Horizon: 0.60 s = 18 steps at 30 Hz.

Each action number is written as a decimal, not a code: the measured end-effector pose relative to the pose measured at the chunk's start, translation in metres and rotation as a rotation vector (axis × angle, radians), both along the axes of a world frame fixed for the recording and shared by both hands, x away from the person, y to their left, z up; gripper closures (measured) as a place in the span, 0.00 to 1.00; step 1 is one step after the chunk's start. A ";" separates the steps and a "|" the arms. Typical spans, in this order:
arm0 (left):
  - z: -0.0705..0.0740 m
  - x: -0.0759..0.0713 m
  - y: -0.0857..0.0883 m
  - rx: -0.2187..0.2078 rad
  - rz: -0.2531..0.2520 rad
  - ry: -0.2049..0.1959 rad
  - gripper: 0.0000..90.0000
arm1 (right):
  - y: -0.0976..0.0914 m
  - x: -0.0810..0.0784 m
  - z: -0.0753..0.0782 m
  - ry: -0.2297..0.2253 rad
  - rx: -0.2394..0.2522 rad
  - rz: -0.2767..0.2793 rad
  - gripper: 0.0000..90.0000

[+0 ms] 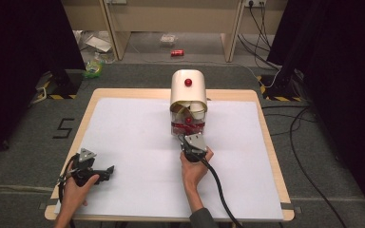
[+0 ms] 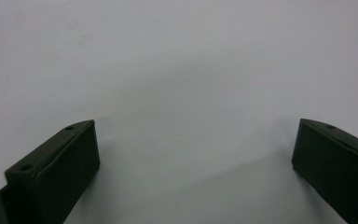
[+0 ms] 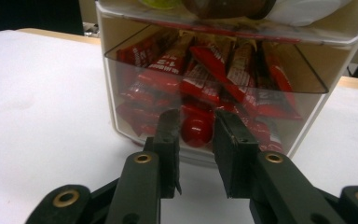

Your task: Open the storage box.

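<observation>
A cream box [image 1: 188,90] with a rounded lid and a red knob [image 1: 188,82] on top stands at the table's far middle. Its lower part is a clear drawer [image 3: 303,100] packed with several red sachets [image 3: 168,70]. On the drawer's front sits a small red knob [image 3: 196,133]. My right gripper [image 3: 196,122] points level at the drawer, its jaws tight on either side of this knob; in the high view the right gripper [image 1: 188,136] meets the box's base. My left gripper [image 1: 108,171] rests near the front left corner, open wide over bare white sheet [image 2: 186,70].
A white sheet [image 1: 133,142] covers most of the wooden table [image 1: 266,142]. Cups and other items fill the box's upper part [image 1: 190,110]. Beyond the table are floor clutter, a red can [image 1: 177,52] and cables [image 1: 294,128] at the right.
</observation>
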<state>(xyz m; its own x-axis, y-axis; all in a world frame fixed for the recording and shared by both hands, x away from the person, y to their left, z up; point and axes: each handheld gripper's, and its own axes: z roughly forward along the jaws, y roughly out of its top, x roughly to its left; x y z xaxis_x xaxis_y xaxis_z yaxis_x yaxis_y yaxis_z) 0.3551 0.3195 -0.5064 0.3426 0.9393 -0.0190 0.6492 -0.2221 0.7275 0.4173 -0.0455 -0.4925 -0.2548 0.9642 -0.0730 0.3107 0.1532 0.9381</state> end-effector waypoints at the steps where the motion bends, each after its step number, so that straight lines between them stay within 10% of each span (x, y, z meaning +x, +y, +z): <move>1: 0.000 0.000 0.000 0.002 0.000 0.000 0.00 | 0.001 0.001 0.000 0.005 0.005 -0.006 0.80; 18: 0.000 0.000 0.000 0.006 0.000 -0.003 0.00 | 0.012 0.000 0.000 0.009 -0.005 -0.091 0.82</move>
